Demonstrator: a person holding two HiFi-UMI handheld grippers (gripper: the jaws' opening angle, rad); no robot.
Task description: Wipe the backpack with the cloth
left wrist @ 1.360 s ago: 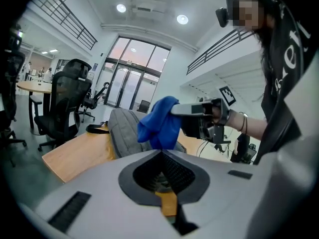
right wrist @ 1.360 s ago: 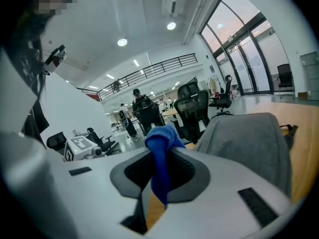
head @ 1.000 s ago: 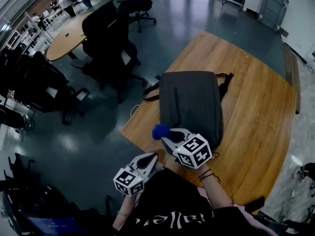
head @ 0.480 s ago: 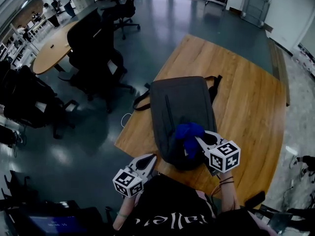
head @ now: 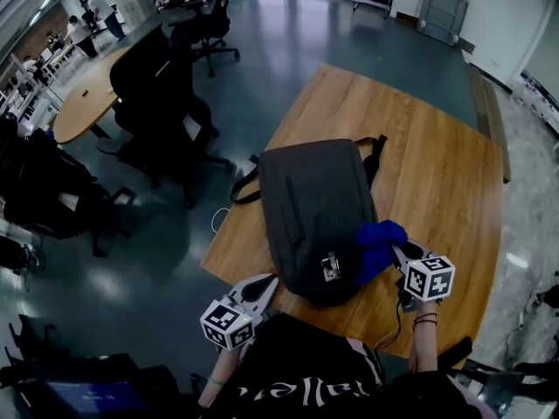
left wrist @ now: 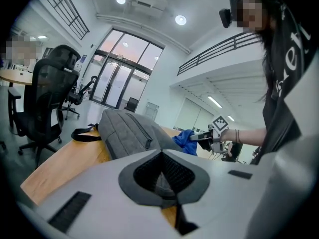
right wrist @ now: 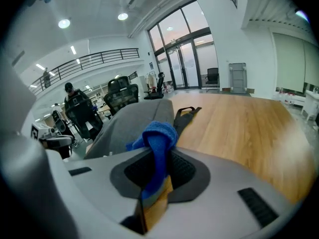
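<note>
A dark grey backpack (head: 314,208) lies flat on the wooden table (head: 437,164), straps at its far end. My right gripper (head: 397,253) is shut on a blue cloth (head: 377,245), which rests against the near right side of the backpack. In the right gripper view the cloth (right wrist: 157,133) bunches out of the jaws in front of the backpack (right wrist: 132,121). My left gripper (head: 266,282) hangs shut and empty off the table's near left edge, apart from the backpack. From the left gripper view the backpack (left wrist: 127,133) and the cloth (left wrist: 185,138) lie ahead.
Black office chairs (head: 153,85) and an oval wooden table (head: 83,94) stand on the dark floor to the left. Bare tabletop stretches to the right of the backpack and beyond it. A white cable (head: 218,219) hangs by the table's left edge.
My right gripper has carried the blue cloth rightwards, from the backpack's near left corner across its near end to its near right side. The left gripper has stayed put.
</note>
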